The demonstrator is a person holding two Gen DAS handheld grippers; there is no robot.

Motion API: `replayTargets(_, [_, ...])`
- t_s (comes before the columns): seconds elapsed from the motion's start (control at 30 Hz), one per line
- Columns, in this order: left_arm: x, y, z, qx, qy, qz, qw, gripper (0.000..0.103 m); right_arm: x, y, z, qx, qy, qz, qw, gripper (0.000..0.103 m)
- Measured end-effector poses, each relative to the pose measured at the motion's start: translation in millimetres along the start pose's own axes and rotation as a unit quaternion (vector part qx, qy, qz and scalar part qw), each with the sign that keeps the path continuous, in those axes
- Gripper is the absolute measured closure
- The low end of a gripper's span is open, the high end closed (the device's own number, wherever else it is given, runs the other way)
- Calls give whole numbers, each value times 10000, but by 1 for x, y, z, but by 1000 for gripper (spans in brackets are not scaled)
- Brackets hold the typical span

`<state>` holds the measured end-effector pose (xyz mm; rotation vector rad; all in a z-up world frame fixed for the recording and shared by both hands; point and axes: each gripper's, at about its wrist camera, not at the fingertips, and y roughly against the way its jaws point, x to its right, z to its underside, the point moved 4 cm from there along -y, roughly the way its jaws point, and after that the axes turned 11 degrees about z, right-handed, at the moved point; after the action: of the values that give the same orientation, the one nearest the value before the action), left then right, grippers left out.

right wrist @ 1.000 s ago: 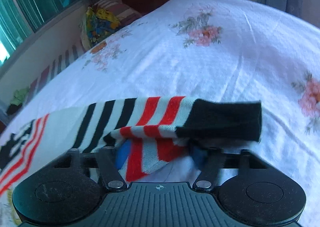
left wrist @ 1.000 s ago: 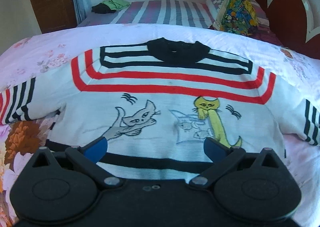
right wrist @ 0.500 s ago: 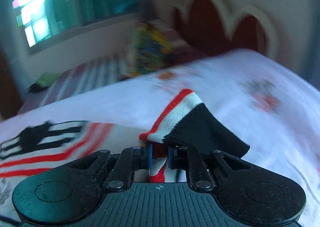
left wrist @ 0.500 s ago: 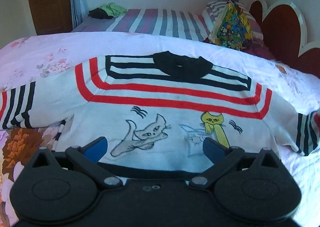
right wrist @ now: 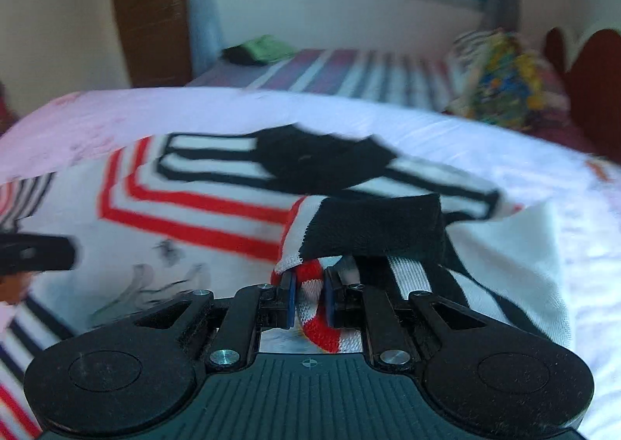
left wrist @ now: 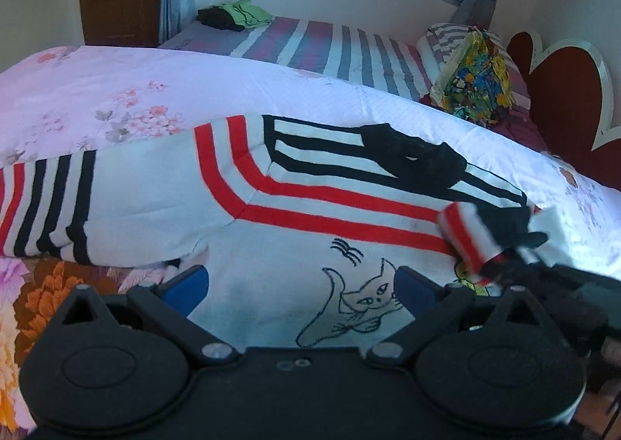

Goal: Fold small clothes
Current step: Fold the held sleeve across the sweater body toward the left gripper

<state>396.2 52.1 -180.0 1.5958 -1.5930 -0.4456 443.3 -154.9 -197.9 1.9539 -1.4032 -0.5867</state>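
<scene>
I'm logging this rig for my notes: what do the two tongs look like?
Both tongs, left and right, are matte black plastic with blue pads on the fingers, angular linkage arms with silver screws, and two round discs at the base. The right's base is ribbed with a small crosshair mark. No hands or sleeves show.

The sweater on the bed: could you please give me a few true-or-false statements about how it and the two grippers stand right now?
1. The right gripper is clamped on the sweater's striped sleeve cuff. True.
2. The left gripper holds the sweater's hem. False: its jaws stand wide apart with nothing between them, above the sweater.
3. The held cuff is over the sweater's chest, near the black collar. True.
4. The sweater's other sleeve is also folded across the body. False: it lies stretched out sideways on the floral bedspread.
5. The sweater lies with its cat drawing hidden underneath. False: the drawing faces up.
</scene>
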Motion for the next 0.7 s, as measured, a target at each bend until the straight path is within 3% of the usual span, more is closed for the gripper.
replayTargets(0.07, [-2, -5, 0, -40, 48, 108, 9999, 1, -5, 1, 5, -80, 25, -73, 9999, 81])
replayTargets(0.1, [-2, -7, 0, -50, 73, 145, 9999, 1, -6, 1, 6, -111, 54, -41, 9999, 56])
replayTargets(0.13, [-2, -9, 0, -62, 90, 170, 9998, 1, -5, 2, 6, -90, 78, 0, 9999, 16])
replayTargets(0.17, [-3, -12, 1, -85, 99, 183, 9997, 1, -5, 8, 7, 41, 82, -27, 10000, 2])
replayTargets(0.23, [-5, -14, 2, -127, 95, 173, 9997, 1, -8, 24, 6, 419, 214, -33, 9989, 0])
replayTargets(0.3, [-8, -15, 4, -157, 84, 173, 9997, 1, -10, 34, 2, 511, 293, -85, 9982, 0])
replayTargets(0.4, [-5, -14, 8, -213, 9, 290, 9994, 2, 6, 51, 1, 610, -136, -247, 9977, 0])
replayTargets(0.57, [28, -24, 20, -391, -390, 743, 9957, 2, 54, 82, 14, 789, -575, 532, 9938, 0])
replayTargets(0.7, [71, -50, 22, -307, -733, 865, 9931, 3, 88, 77, 33, 400, -839, 976, 9909, 0])
